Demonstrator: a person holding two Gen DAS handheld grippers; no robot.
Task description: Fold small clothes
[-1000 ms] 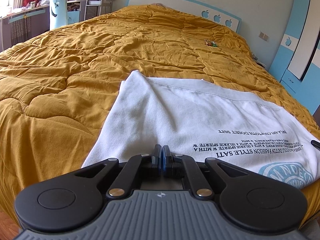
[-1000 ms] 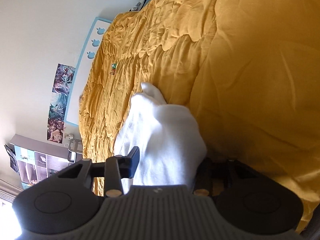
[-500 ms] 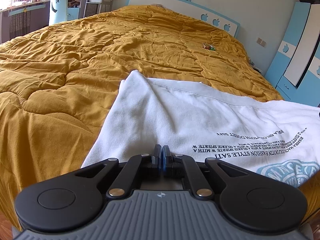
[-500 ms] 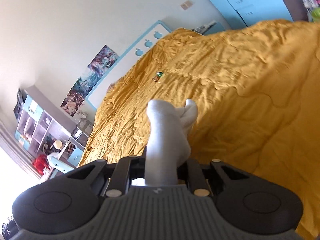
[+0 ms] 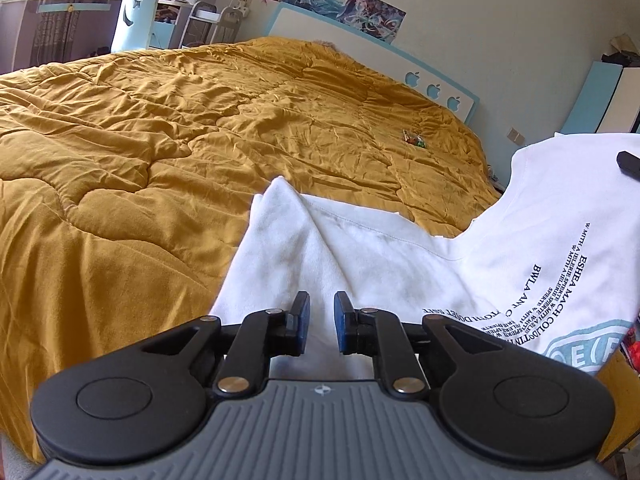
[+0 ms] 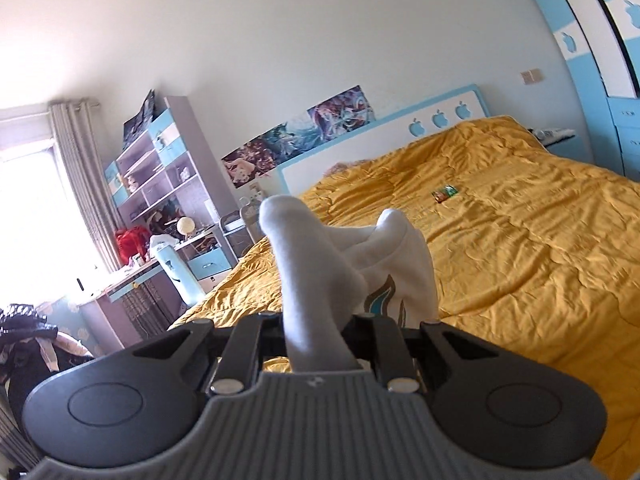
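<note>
A white T-shirt with black lettering and a teal emblem lies on the mustard quilt. Its right side is lifted high at the right edge of the left wrist view. My left gripper is open just above the shirt's near edge, with white cloth showing between its blue pads. My right gripper is shut on a bunched part of the shirt, which stands up between the jaws and hides the fingertips. The tip of the right gripper shows against the lifted cloth.
A small green and red packet lies on the quilt near the headboard. A desk, chair and shelves stand to the left of the bed. Blue wardrobes stand to the right.
My left gripper has opened and let go of the shirt's near edge. My right gripper has lifted its side of the shirt high and swung to face the headboard.
</note>
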